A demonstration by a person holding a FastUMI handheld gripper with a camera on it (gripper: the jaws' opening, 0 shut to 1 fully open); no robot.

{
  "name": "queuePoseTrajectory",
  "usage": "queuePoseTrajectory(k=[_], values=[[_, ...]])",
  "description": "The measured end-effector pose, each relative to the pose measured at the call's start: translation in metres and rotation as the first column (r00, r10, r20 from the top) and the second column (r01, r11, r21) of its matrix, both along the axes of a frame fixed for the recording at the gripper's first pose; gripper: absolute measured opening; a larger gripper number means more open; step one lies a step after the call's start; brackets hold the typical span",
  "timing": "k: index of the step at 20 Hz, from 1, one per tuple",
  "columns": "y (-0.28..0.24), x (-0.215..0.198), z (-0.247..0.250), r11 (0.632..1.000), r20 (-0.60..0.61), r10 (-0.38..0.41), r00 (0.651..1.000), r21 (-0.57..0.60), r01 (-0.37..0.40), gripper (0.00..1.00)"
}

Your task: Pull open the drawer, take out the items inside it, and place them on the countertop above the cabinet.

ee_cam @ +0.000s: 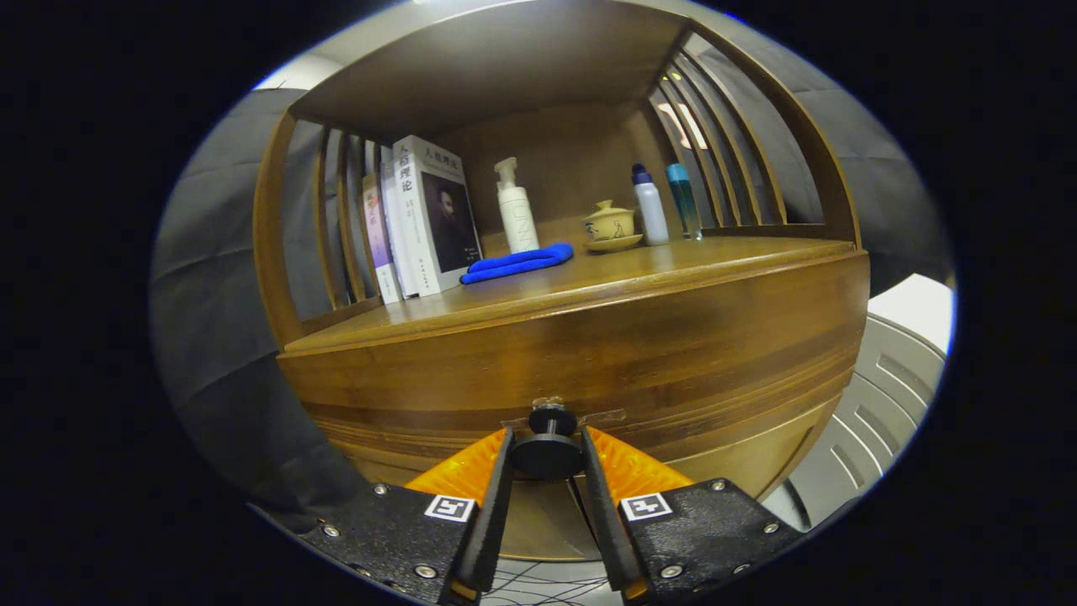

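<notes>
The wooden cabinet's drawer front (589, 370) faces me, closed flush with the cabinet. Its round dark knob (548, 454) sticks out at the middle. My gripper (547, 450) has both fingers pressed on the knob's two sides, shut on it. Above the drawer runs the wooden countertop (673, 265). On it lie a folded blue cloth (517, 262), several upright books (425, 219), a white pump bottle (516, 210), a lidded tea cup on a saucer (612, 225), a white bottle with a blue cap (649, 206) and a teal bottle (683, 200). The drawer's contents are hidden.
Slatted wooden side panels (336, 219) and a top board (505, 59) frame the countertop shelf. A grey-white ribbed object (883, 404) stands to the cabinet's right. Dark cloth wall (219, 278) lies to the left.
</notes>
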State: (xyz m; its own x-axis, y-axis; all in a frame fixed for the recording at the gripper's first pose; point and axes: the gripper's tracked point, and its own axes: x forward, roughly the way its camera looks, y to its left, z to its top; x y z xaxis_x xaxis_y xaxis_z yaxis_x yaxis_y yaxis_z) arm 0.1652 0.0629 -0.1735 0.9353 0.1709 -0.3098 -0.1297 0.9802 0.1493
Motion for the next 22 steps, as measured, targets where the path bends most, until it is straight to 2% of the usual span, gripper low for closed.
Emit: queuePoseTrajectory(k=[3,4,22], values=[[0.002,0.002,-0.003,1.0,-0.015,0.001,1.0,-0.006,-0.001,0.35],[0.001,-0.001,-0.002,1.0,-0.018,0.0,1.0,-0.01,0.0,0.34],[-0.005,-0.015,0.0,0.998,-0.005,0.034,0.999,-0.043,-0.035,0.33]])
